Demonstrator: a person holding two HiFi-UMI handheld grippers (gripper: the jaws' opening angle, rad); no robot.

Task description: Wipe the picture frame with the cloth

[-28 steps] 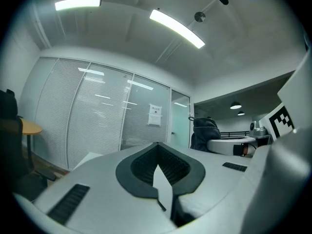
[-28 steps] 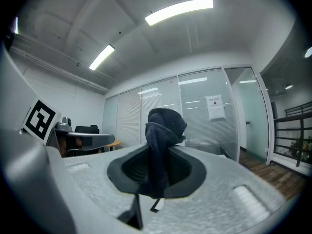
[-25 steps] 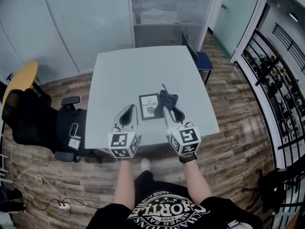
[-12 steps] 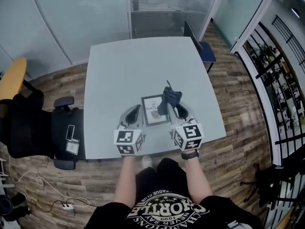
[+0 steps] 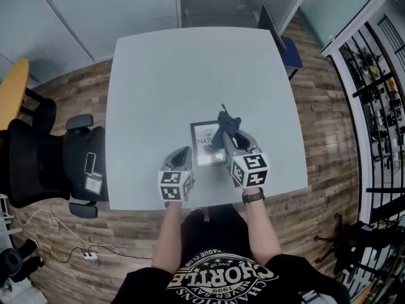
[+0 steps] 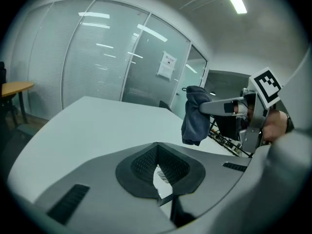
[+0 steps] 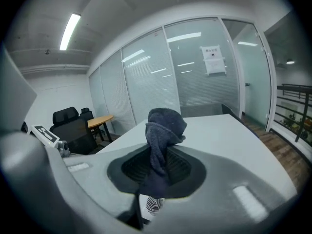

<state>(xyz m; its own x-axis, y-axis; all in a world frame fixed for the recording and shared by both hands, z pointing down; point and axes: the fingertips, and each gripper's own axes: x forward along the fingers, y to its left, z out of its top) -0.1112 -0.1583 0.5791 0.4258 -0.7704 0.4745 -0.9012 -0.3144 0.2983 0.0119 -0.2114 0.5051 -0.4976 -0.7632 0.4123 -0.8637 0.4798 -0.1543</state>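
Head view is showing the picture frame [image 5: 204, 145] lying flat on the grey table [image 5: 158, 75], toward the table's near edge, and we are placing everything else by that frame. We are holding the right gripper [image 5: 226, 135] over the frame's right edge. Its jaws are pinching the dark cloth [image 5: 228, 123], which is bunching up above the pads and hanging down through them. We cannot tell whether the cloth is touching the frame. We are holding the left gripper [image 5: 184, 151] just left of the frame's near left corner, its jaws pressed together with nothing between them. A black office chair [image 5: 38, 163] is standing well left of the frame, off the table.
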